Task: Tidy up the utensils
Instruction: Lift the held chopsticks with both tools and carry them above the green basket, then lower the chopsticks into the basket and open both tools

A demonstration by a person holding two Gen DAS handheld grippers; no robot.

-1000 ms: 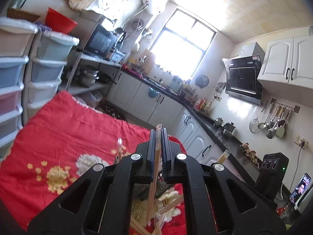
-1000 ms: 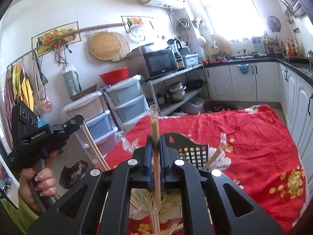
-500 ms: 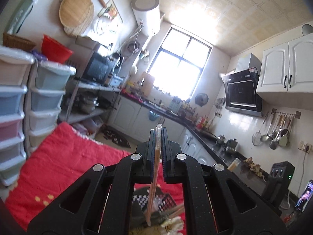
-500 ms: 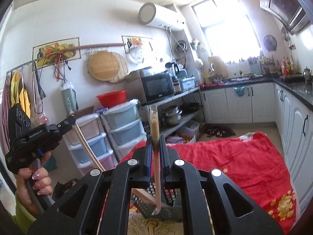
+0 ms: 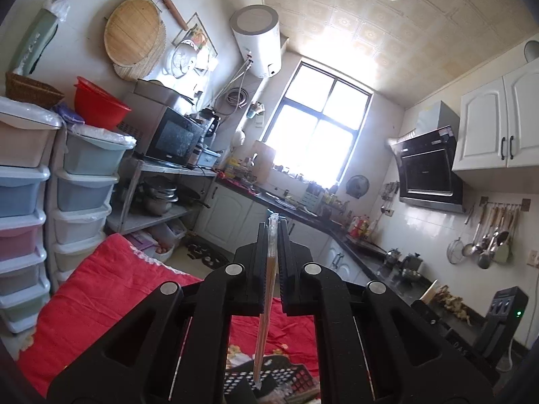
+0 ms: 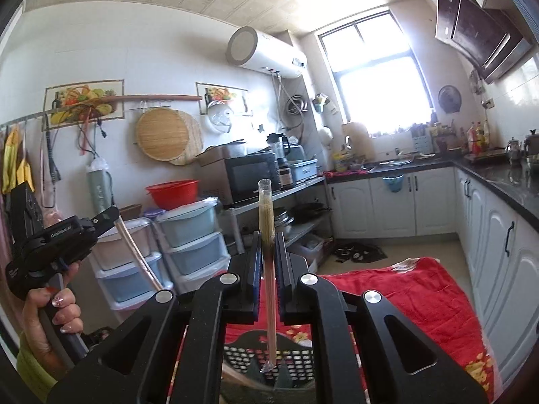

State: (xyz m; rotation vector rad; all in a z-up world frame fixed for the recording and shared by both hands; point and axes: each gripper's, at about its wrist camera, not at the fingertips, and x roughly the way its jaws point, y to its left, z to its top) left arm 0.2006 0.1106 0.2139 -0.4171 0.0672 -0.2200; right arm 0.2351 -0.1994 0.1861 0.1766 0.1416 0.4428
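Above the black basket [image 6: 269, 360], both grippers clamped — left gripper [image 5: 272, 232], right gripper [image 6: 267, 245] — wrapped chopsticks [image 6: 267, 269] upright

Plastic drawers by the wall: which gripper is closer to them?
Left. The left gripper hangs in front of the drawers; the right gripper sits farther out, over the red cloth.

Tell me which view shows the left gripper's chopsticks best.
The right wrist view: it shows the left gripper from the side, with its wrapped chopsticks slanting down in profile. The left wrist view shows the chopsticks edge-on, clamped between the fingers, their tip above the black basket.
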